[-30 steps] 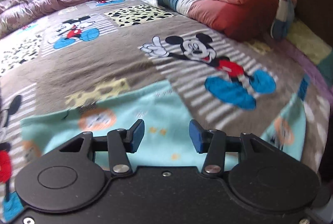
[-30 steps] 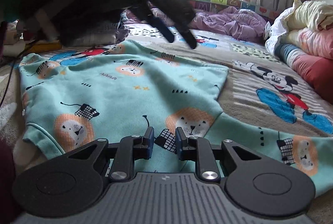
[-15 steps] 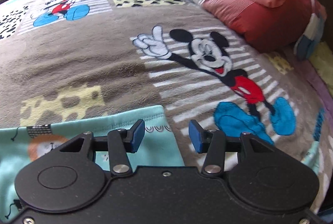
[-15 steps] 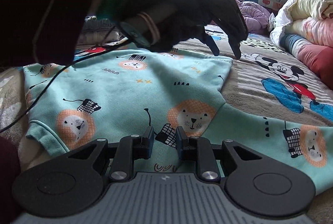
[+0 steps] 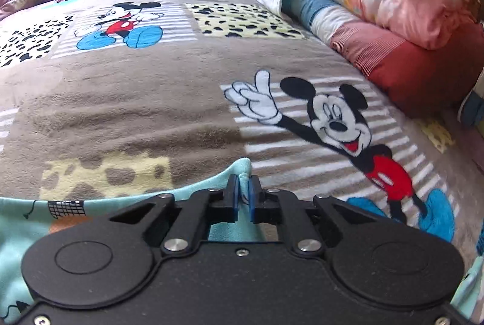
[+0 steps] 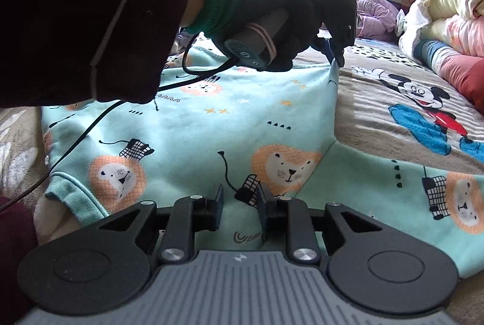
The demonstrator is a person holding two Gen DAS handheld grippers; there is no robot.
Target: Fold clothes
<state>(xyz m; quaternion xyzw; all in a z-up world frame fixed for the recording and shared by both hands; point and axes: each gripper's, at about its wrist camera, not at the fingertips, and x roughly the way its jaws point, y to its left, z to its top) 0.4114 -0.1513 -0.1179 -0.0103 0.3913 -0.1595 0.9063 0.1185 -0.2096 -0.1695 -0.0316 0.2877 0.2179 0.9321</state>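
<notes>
Left wrist: left tool (image 5: 244, 194) now pinched on the hem corner of the teal lion-print top (image 5: 211, 186); half a second ago its fingers stood wide apart over that edge. Cloth bunches up between the blue pads (image 5: 233, 195). Top lies on the Mickey blanket (image 5: 136, 101) of the bed.

Right wrist: right tool (image 6: 240, 205) partly open, holding nothing, low over the top (image 6: 242, 119), unchanged. Gloved left hand (image 6: 272, 19) has dropped to the top's far corner.
</notes>
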